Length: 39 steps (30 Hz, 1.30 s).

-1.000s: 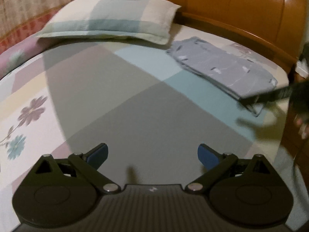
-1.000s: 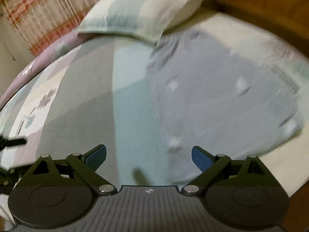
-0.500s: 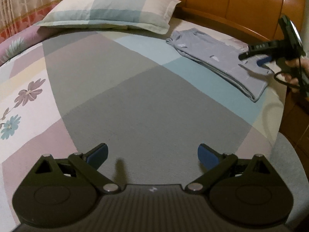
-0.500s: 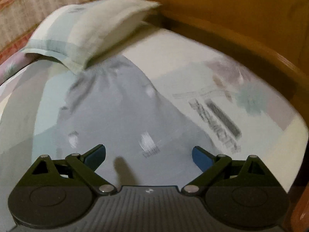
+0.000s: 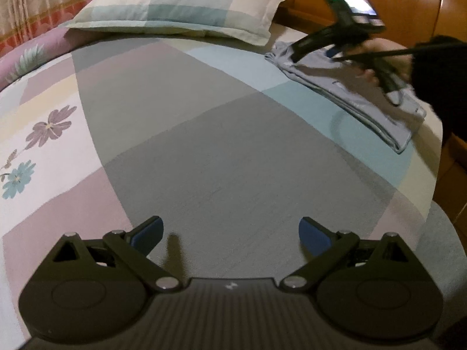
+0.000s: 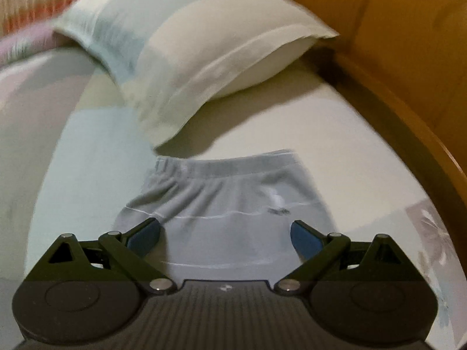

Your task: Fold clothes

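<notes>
No brand name or readable writing shows anywhere; the only mark is a small pale emblem on the ribbed black body of each gripper, and the printed motifs on the garment are too blurred to read.

In the left wrist view, the left gripper (image 5: 230, 234) is held low over the bed's patchwork sheet of grey, mauve, teal and cream panels with printed flowers (image 5: 204, 151), its blue-padded fingers (image 5: 147, 233) spread wide with nothing between them. On the far left a patterned curtain (image 5: 32, 3) hangs behind the bed. A plump pillow in pale green, blue and cream checks (image 5: 181, 8) lies at the head of the bed. To its right, near the bed's right edge, lies the folded light grey-blue garment with small white motifs (image 5: 362, 102), flat on the sheet. Above it is the right gripper (image 5: 312, 48), a black handheld tool with a lit screen on top, gripped by a person's hand (image 5: 379, 58) in a dark sleeve (image 5: 440, 81); tool and hand hide part of the garment. A glossy orange-brown wooden headboard (image 5: 408, 8) stands behind.

In the right wrist view, blurred by motion, the right gripper's jaws are parted and empty, angled down over the garment, whose elastic waistband (image 6: 221, 166) points toward the pillow. The pillow's corner overhangs just beyond the waistband; whether they touch is unclear. The wooden bed frame curves along the right.
</notes>
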Tool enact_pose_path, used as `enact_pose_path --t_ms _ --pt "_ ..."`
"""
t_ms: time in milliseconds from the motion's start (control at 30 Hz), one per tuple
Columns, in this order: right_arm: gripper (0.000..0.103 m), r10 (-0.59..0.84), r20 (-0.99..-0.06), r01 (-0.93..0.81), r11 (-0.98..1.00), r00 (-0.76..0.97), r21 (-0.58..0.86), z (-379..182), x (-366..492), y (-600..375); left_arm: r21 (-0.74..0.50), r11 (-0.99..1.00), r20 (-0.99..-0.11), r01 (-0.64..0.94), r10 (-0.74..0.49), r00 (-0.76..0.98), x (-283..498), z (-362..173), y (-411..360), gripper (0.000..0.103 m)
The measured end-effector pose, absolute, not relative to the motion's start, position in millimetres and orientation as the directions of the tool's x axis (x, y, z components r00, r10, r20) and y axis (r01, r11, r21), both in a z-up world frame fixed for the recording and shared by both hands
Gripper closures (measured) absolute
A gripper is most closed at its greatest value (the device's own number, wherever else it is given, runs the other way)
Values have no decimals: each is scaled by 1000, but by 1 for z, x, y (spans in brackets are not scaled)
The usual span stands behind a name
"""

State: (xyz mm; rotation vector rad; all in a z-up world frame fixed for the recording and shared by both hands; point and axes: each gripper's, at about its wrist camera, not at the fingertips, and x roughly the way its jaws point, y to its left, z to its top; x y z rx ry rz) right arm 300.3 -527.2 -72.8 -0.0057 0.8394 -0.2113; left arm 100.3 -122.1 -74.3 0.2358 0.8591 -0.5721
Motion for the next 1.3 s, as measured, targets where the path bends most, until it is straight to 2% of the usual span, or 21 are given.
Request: enact_pose_path --t_ms 133,200,467,767,900,1067,1167,1300 --pt "5 -190 -753 159 981 630 -114 -80 323 -513 -30 818 -770 575 -386 508 99 -75 -125 4" --pt "6 -161 -753 154 985 639 -80 -70 312 -516 -32 814 -766 580 -393 509 97 -73 -126 4" --pt "5 -95 -800 128 992 592 -23 -47 220 -507 2 814 -761 580 -375 529 91 -71 -125 4" --pt "4 76 -811 107 980 580 168 -67 116 -470 10 831 -757 556 -357 547 84 -62 -122 4" --pt "1 108 -829 137 967 549 217 -75 101 -461 3 835 -758 551 -357 545 80 -59 -120 4" --pt "0 155 -768 183 924 621 335 -58 83 -458 31 835 -763 550 -335 552 72 -56 -119 4" --pt "0 168 -807 235 906 566 353 -70 86 -460 26 841 -762 540 -333 555 69 -51 -118 4" --pt "0 168 -798 261 889 578 376 -61 77 -464 29 838 -761 545 -335 555 65 -43 -122 4"
